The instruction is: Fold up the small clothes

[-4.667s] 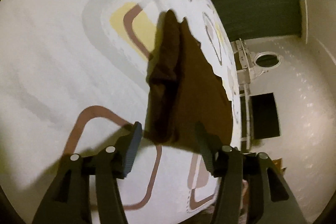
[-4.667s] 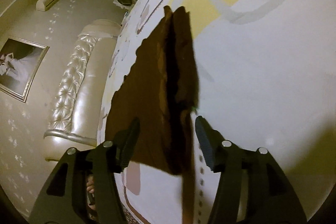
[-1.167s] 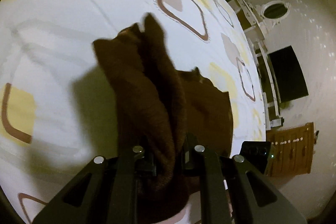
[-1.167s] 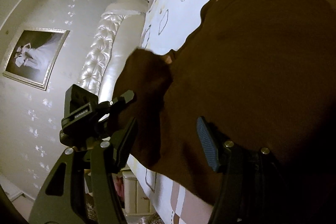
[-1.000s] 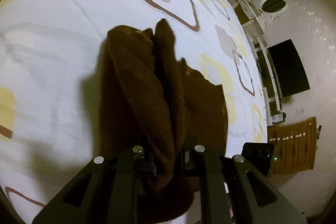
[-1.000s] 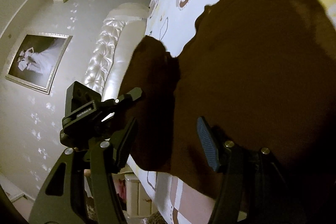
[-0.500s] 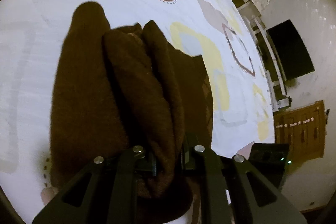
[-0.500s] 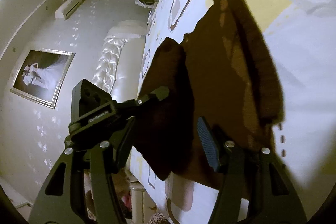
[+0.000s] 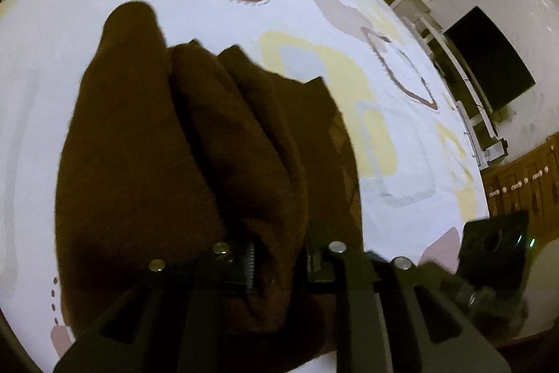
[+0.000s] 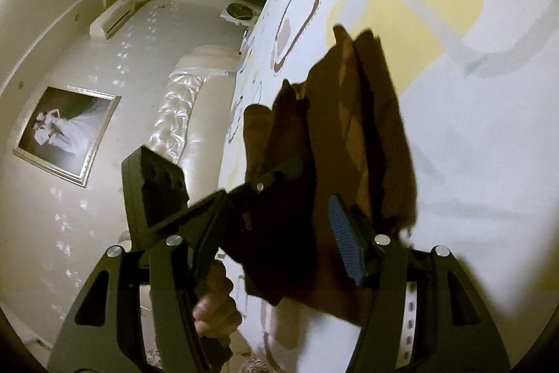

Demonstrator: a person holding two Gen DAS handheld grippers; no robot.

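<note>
A small dark brown garment [image 9: 167,145] lies bunched in folds on the white patterned bedsheet [image 9: 314,34]. My left gripper [image 9: 279,259] is shut on a thick fold of it at its near edge. In the right wrist view the garment [image 10: 353,128] lies folded over on the sheet, and the left gripper [image 10: 276,173] shows from the side, clamped on its left part. My right gripper [image 10: 276,236] is open and empty, just above the garment's near edge, with the cloth showing between its jaws.
The bedsheet [image 10: 471,93] has brown and yellow rounded squares. A padded headboard [image 10: 181,107] and a framed photo [image 10: 66,131] are to the left in the right wrist view. A black screen [image 9: 489,55] and wooden cabinet [image 9: 524,170] are beyond the bed's right side.
My left gripper closed on the garment, lifted a fold and carried it over, laying it lower on the sheet. My right gripper stayed open and drew back from the cloth.
</note>
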